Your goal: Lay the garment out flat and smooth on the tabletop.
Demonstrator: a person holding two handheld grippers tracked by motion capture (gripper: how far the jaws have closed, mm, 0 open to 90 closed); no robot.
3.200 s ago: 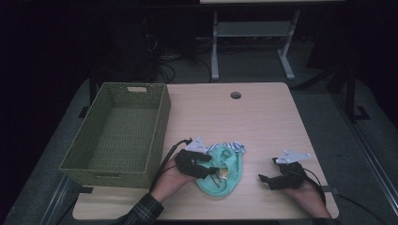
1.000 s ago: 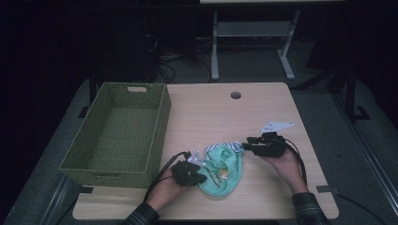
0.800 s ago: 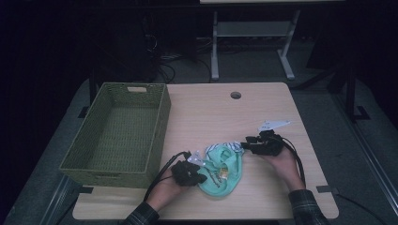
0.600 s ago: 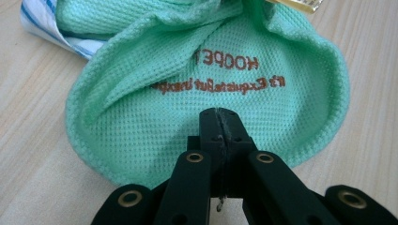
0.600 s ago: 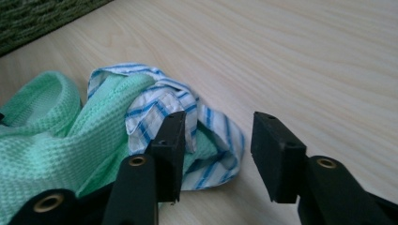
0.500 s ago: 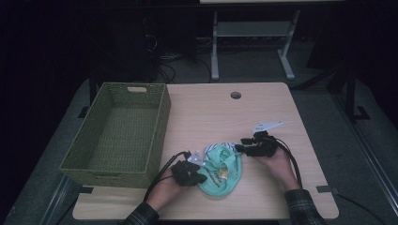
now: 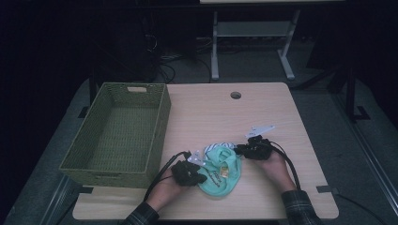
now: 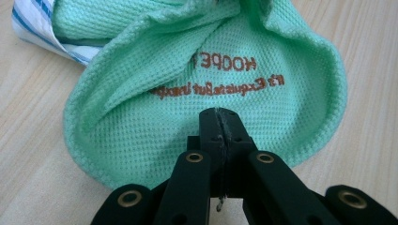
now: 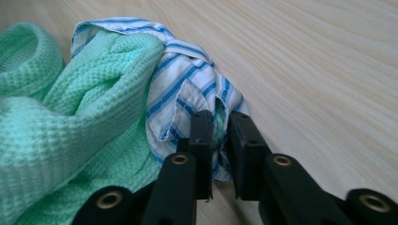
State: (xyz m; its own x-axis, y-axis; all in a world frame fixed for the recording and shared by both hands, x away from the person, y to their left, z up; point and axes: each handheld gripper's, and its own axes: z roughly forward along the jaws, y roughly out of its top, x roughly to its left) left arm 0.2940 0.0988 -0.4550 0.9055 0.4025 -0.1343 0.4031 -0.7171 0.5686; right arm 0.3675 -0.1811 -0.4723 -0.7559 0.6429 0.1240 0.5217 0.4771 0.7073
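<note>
High view: mint-green waffle-weave cloth with a blue-striped white lining [image 7: 222, 169] lies bunched on the wooden table [image 7: 216, 112] beside the green wicker basket [image 7: 119, 131]. Left gripper [image 8: 219, 123], clenched, pins its near hem; right gripper [image 9: 219, 126], jaws just closing, nips the striped edge, probably to spread it.

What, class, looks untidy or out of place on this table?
The green waffle-weave cloth lies crumpled, not flat, with its blue-striped lining bunched out at one end. The left gripper is shut on its edge; the right gripper has just been closing on the striped part. The wicker basket stands straight.
</note>
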